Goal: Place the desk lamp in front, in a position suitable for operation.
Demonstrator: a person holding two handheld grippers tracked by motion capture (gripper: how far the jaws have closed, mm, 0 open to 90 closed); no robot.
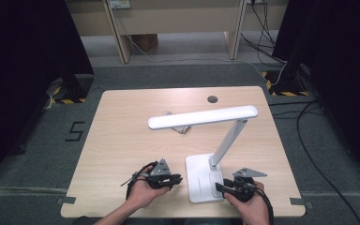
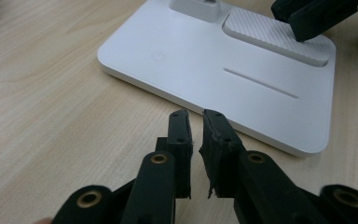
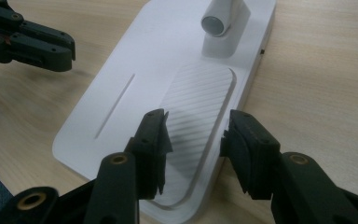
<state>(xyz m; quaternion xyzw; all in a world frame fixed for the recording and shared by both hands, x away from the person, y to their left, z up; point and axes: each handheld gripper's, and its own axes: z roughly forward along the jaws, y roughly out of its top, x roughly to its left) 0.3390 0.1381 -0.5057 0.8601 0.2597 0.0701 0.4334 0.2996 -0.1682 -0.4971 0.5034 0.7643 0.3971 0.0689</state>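
High view: lamp base (image 1: 199, 180) sits between both grippers.

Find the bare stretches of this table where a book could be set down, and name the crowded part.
Free: the table's left half, bordered by its left edge and the lamp head; also the far strip around the round hole. Crowded: the near right, where both tools flank the lamp base.

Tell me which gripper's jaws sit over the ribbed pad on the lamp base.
The right gripper: its jaws stand apart over the ribbed pad of the lamp base. The left gripper, jaws nearly together with nothing between, sits over bare table beside the base.
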